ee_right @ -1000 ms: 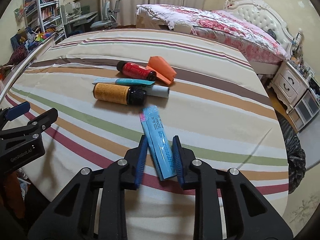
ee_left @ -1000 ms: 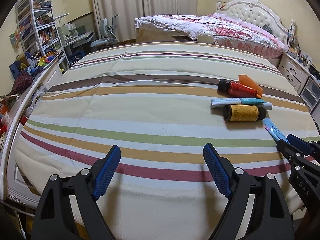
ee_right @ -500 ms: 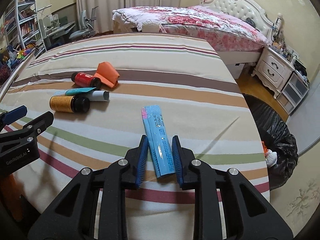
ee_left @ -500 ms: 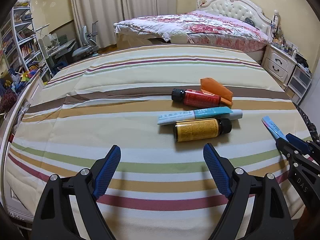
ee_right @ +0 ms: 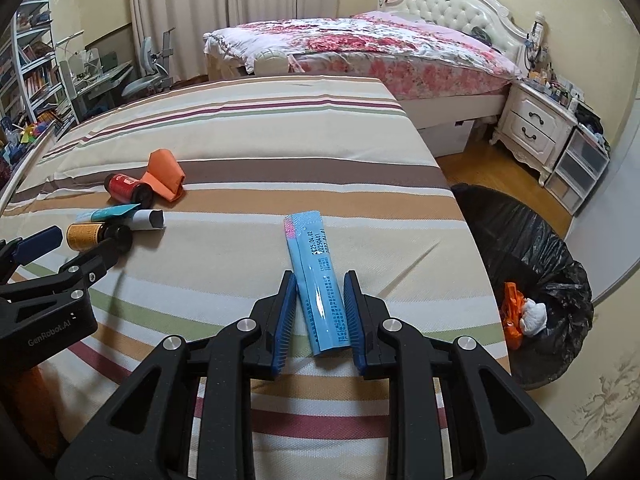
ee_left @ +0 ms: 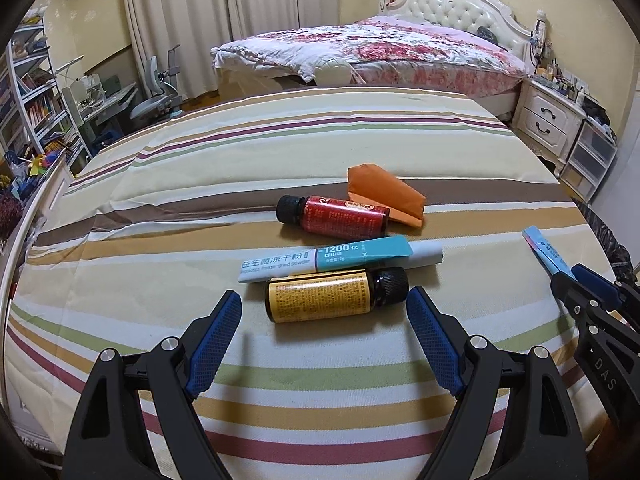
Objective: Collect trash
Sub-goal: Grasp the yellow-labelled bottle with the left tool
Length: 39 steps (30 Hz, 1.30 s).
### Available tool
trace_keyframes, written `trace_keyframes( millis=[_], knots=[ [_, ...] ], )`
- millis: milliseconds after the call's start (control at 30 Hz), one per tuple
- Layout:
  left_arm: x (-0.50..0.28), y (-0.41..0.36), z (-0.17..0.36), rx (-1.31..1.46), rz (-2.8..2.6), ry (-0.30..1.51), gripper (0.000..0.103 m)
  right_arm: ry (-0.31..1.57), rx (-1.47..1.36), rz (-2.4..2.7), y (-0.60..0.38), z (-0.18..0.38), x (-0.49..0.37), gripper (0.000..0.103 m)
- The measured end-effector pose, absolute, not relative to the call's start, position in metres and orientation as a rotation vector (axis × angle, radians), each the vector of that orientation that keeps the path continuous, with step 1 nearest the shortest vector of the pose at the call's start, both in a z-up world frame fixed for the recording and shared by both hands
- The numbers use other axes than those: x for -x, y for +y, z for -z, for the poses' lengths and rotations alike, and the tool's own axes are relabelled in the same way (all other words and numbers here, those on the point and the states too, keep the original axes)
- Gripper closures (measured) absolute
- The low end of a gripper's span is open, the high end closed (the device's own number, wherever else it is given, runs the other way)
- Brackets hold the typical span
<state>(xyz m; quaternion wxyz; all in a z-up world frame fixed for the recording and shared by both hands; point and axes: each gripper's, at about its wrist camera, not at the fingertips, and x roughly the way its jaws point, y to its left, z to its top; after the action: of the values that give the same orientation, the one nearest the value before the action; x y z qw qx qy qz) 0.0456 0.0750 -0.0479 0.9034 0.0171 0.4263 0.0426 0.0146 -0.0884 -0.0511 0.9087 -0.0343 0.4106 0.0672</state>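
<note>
My right gripper [ee_right: 320, 312] is shut on a blue sachet [ee_right: 316, 276], held above the striped bedspread [ee_right: 240, 152]; the same sachet [ee_left: 548, 250] shows at the right edge of the left wrist view. My left gripper [ee_left: 324, 332] stands open just short of a yellow-labelled bottle [ee_left: 320, 296] that lies on its side. Behind that bottle lie a white and teal sachet [ee_left: 320, 260], a red bottle [ee_left: 336, 216] and a folded orange paper [ee_left: 388, 192]. A black trash bag [ee_right: 532, 280] stands open on the floor at the bed's right edge.
The bag holds orange and white scraps [ee_right: 520, 312]. A second bed with a floral quilt [ee_left: 380, 48] lies beyond. White nightstands [ee_right: 536, 128] stand at the right, and a bookshelf [ee_left: 28, 100] and desk chair [ee_left: 156, 92] at the left.
Both grippers have swung to the right across the bed. The pile of bottles now lies right before my left gripper, and the trash bag has come into the right wrist view.
</note>
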Motion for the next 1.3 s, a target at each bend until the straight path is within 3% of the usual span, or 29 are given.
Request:
trace_keyframes(
  millis=[533, 600, 1300],
  knots=[
    [-0.054, 0.073, 0.053, -0.031, -0.112, 0.918, 0.021, 0.838, 0.07, -0.144, -0.088, 0.052, -0.017, 0.079],
    [-0.051, 0.074, 0.052, -0.021, -0.1, 0.909, 0.03, 0.837, 0.072, -0.142, -0.088, 0.052, -0.017, 0.079],
    [-0.038, 0.073, 0.044, -0.026, -0.08, 0.875, 0.03, 0.823, 0.06, -0.111, -0.089, 0.049, -0.009, 0.084]
  ],
)
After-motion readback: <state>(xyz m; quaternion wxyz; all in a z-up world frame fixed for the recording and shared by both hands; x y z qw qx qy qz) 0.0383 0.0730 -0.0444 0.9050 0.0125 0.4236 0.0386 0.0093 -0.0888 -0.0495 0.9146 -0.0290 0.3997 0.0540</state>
